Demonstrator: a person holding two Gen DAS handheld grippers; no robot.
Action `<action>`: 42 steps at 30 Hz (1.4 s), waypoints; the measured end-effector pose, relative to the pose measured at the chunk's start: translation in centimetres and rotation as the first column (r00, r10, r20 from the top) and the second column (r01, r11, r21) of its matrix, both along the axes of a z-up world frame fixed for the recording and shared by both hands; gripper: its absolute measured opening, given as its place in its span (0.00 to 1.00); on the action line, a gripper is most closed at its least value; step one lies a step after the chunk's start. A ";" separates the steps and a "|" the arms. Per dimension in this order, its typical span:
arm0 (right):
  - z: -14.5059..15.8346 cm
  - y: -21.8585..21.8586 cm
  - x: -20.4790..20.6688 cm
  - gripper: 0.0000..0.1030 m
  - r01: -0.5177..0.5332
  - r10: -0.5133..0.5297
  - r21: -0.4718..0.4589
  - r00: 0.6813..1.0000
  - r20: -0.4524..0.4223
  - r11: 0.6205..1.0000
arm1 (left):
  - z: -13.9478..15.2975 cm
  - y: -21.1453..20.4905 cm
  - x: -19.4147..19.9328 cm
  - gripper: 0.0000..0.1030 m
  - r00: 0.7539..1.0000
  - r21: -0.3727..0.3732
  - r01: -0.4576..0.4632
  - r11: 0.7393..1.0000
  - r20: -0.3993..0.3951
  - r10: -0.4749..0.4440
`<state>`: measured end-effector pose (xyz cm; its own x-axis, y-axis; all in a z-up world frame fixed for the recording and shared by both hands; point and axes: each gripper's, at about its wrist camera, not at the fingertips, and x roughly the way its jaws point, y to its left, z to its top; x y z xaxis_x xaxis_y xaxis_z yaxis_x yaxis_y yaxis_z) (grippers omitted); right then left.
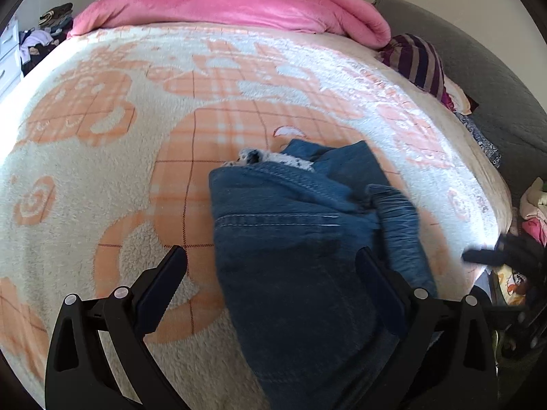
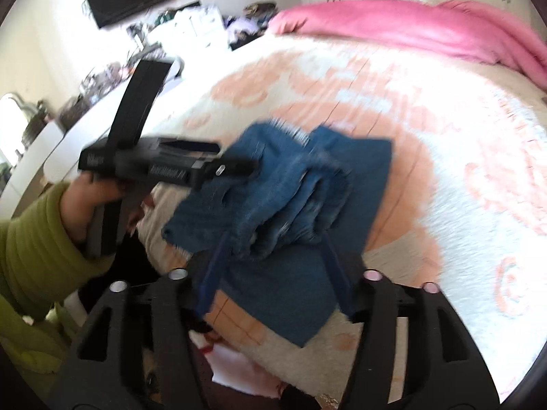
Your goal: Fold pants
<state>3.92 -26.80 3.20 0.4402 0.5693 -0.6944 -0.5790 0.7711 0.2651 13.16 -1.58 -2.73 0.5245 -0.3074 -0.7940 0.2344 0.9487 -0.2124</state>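
Now | pants (image 1: 301,239) on bed (image 1: 102,171) | between spread jaws, both grippers

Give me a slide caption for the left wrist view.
Open left gripper over folded blue jeans on a peach-patterned fleece blanket, pink duvet behind.

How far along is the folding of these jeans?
Done: the jeans already lie doubled into a compact bundle on the blanket. In hand: nothing; the left gripper and right gripper both hang open over them. Left: flattening the bunched, untidy layers on top.
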 end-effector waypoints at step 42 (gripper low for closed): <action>-7.8 -0.4 8.7 0.56 0.176 -0.146 0.105 0.958 -0.246 0.979 | -2.9 0.1 0.1 0.94 0.999 -0.121 -0.038 0.992 -0.036 0.034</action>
<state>12.66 -27.16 -4.64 0.3655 0.5925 -0.7179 -0.3593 0.8013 0.4784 13.29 -1.52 -5.66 0.5107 -0.3837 -0.7694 0.1911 0.9232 -0.3336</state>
